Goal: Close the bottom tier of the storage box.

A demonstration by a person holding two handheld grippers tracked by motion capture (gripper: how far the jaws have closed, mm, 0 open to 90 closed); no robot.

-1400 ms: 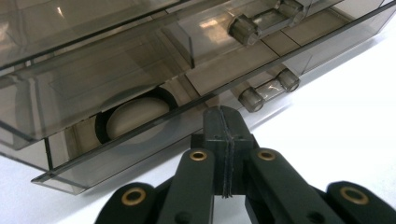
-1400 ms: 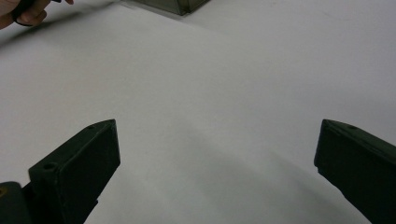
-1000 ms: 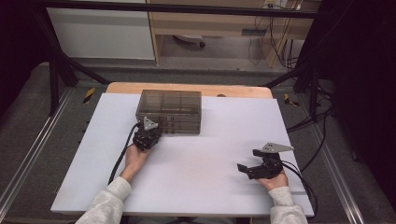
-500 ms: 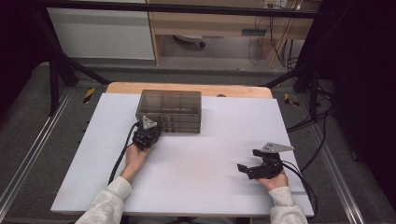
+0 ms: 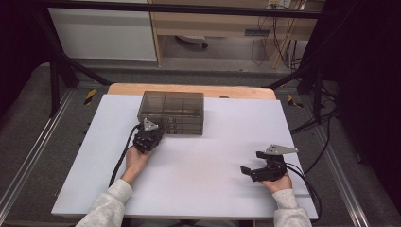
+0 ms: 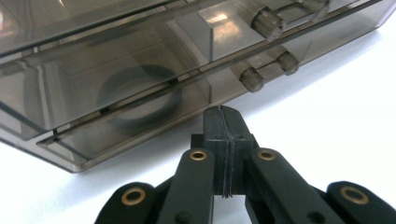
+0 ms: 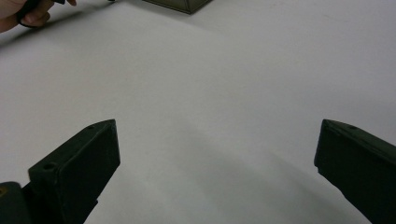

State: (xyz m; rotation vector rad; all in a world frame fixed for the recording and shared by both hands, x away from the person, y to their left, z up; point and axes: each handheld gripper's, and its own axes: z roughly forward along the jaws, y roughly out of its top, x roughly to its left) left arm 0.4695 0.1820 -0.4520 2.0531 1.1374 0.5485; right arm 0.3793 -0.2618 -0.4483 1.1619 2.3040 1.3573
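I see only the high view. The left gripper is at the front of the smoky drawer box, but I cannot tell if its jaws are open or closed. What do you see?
Observer: In the left gripper view the left gripper has its jaws closed together, with nothing between them.
Operator: Does it touch a drawer knob?
Observer: No. The tips sit just before the bottom edge of the drawer box; the nearest knob is up and to the right of them.
Operator: Is something inside the lowest drawer?
Observer: Yes, a dark round thing shows through the wall; what it is, I cannot tell.
Operator: And the right gripper?
Observer: The right gripper is wide open over the bare white table.
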